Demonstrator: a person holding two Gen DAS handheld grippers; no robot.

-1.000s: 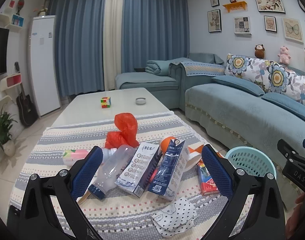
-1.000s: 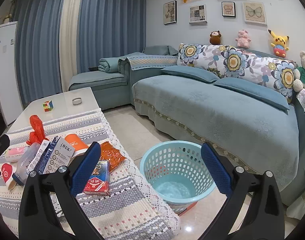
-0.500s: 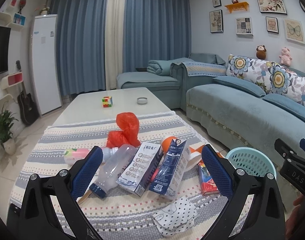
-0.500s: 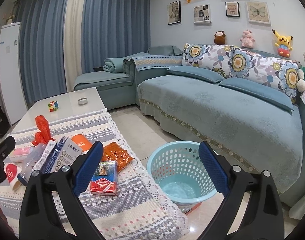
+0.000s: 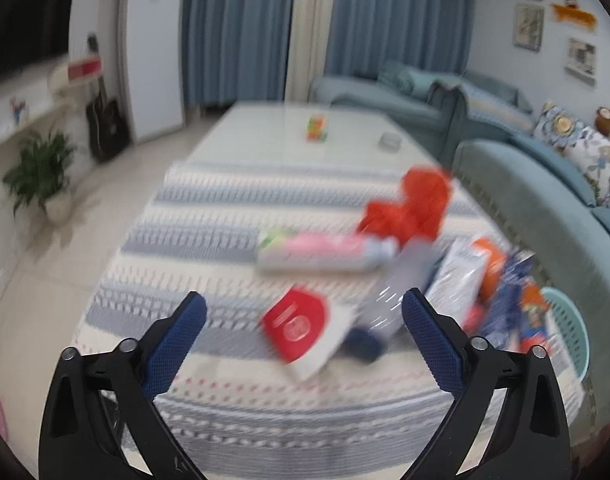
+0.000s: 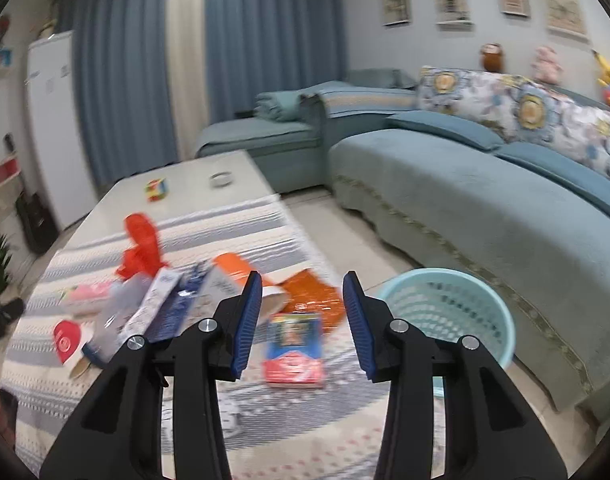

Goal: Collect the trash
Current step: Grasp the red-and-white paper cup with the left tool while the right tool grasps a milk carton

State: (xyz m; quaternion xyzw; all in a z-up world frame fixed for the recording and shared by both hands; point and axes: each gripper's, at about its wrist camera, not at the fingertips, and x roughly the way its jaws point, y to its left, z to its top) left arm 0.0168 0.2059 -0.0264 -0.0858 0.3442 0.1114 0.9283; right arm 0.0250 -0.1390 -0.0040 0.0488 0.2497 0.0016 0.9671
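Trash lies on a striped tablecloth (image 5: 209, 240). In the blurred left wrist view my left gripper (image 5: 303, 318) is open and empty above a red-and-white paper cup (image 5: 301, 324), with a clear plastic bottle (image 5: 401, 292), a pink pack (image 5: 325, 250), a red plastic bag (image 5: 413, 208) and cartons (image 5: 461, 276) beyond. In the right wrist view my right gripper (image 6: 301, 312) is partly open and empty, over a red-and-blue box (image 6: 293, 350). An orange wrapper (image 6: 309, 292) lies behind it. A light blue basket (image 6: 445, 312) stands on the floor to the right.
A teal sofa (image 6: 485, 208) runs along the right, close to the basket. A colour cube (image 6: 157, 189) and a small round dish (image 6: 221, 179) sit on the bare far end of the table. A potted plant (image 5: 41, 176) and a guitar (image 5: 105, 128) stand on the left.
My left gripper has swung left and down toward the paper cup, blurring the view. My right gripper has moved left over the table onto the red-and-blue box and its jaws have narrowed.
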